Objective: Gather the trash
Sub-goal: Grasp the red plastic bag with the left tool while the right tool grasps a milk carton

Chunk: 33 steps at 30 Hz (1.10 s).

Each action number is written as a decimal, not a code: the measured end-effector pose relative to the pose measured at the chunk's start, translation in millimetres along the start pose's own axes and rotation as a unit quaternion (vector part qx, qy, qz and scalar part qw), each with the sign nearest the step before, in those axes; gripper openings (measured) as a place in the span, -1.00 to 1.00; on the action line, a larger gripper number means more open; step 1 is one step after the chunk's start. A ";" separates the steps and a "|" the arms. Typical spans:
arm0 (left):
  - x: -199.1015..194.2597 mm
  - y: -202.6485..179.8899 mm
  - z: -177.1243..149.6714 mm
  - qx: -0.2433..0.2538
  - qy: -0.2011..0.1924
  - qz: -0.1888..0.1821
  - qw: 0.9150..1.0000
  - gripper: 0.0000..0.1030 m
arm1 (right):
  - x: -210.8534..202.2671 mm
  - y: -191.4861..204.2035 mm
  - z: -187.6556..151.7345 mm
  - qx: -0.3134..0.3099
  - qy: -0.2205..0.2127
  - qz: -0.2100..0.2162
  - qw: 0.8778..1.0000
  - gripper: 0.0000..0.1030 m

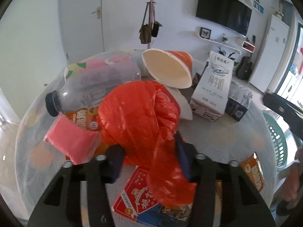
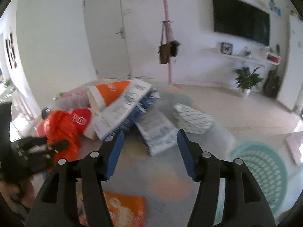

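Observation:
A crumpled orange plastic bag (image 1: 138, 117) lies on the round table amid the trash, and my left gripper (image 1: 147, 147) is shut on it, its blue pads pressing the bag's lower end from both sides. In the right wrist view the same bag (image 2: 60, 128) shows at the far left with the left gripper (image 2: 47, 147) on it. My right gripper (image 2: 149, 151) hangs open above the table with nothing between its fingers; a white and blue milk carton (image 2: 159, 134) lies just beyond its tips.
Around the bag lie a clear bottle (image 1: 90, 87), an orange paper bowl (image 1: 168, 68), a standing milk carton (image 1: 214, 89), a pink packet (image 1: 72, 138) and a red box (image 1: 136, 194). A green basket (image 2: 261, 172) stands off the table's right side.

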<state>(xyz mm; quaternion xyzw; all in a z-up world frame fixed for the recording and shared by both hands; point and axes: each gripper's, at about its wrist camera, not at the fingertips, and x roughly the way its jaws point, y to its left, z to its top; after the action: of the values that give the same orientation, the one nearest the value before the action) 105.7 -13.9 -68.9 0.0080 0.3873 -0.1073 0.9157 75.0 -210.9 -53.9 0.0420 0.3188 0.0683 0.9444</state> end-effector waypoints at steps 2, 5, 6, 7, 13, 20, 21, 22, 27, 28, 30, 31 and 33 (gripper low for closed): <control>-4.0 -0.1 -0.9 0.000 -0.009 -0.004 1.000 -0.38 | 10.4 6.2 10.6 -0.002 0.005 0.010 1.000 0.24; -13.8 3.0 -2.2 -0.007 -0.028 -0.012 1.000 -0.44 | 21.6 4.7 27.7 0.006 0.009 0.020 1.000 0.30; -17.5 4.4 -2.3 -0.010 -0.034 -0.015 0.999 -0.44 | 29.4 -1.0 36.2 0.016 0.014 0.019 1.000 0.31; -21.8 5.9 -1.8 -0.013 -0.041 -0.019 0.999 -0.44 | 36.5 -4.2 39.2 0.019 0.015 0.014 1.000 0.32; -40.9 8.5 7.7 -0.020 -0.067 -0.027 0.997 -0.44 | 79.4 -19.1 54.7 0.040 0.050 0.014 0.998 0.39; -40.7 10.9 9.3 -0.021 -0.069 -0.035 0.997 -0.44 | 114.0 -14.3 60.2 0.049 0.087 0.057 0.993 0.45; -41.3 11.5 9.5 -0.021 -0.070 -0.038 0.997 -0.44 | 117.6 -13.7 60.3 0.051 0.091 0.066 0.992 0.45; -41.5 11.1 9.6 -0.020 -0.071 -0.039 0.997 -0.44 | 119.2 -12.4 60.6 0.051 0.092 0.070 0.992 0.43; -47.1 9.2 9.8 -0.014 -0.081 -0.036 0.996 -0.44 | 93.3 7.4 65.4 0.007 0.049 0.056 0.997 -0.24; -49.1 9.1 10.3 -0.015 -0.084 -0.035 0.996 -0.44 | 87.9 11.8 66.4 0.000 0.045 0.055 0.997 -0.31; -52.6 8.8 8.1 -0.016 -0.089 -0.034 0.995 -0.44 | 73.5 23.3 69.1 -0.009 0.036 0.063 0.997 -0.31; -54.5 8.5 7.7 -0.017 -0.091 -0.032 0.995 -0.44 | 69.4 27.8 69.6 -0.013 0.033 0.066 0.997 -0.31; -56.4 7.7 6.0 -0.018 -0.094 -0.031 0.995 -0.44 | 58.8 43.8 69.6 -0.035 0.027 0.066 0.997 -0.32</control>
<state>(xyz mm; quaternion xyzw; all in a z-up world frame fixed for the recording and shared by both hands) 73.3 3.7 -25.1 -0.0308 0.3015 -0.1285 0.9443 159.2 -161.0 -28.4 0.0285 0.3379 0.1428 0.9299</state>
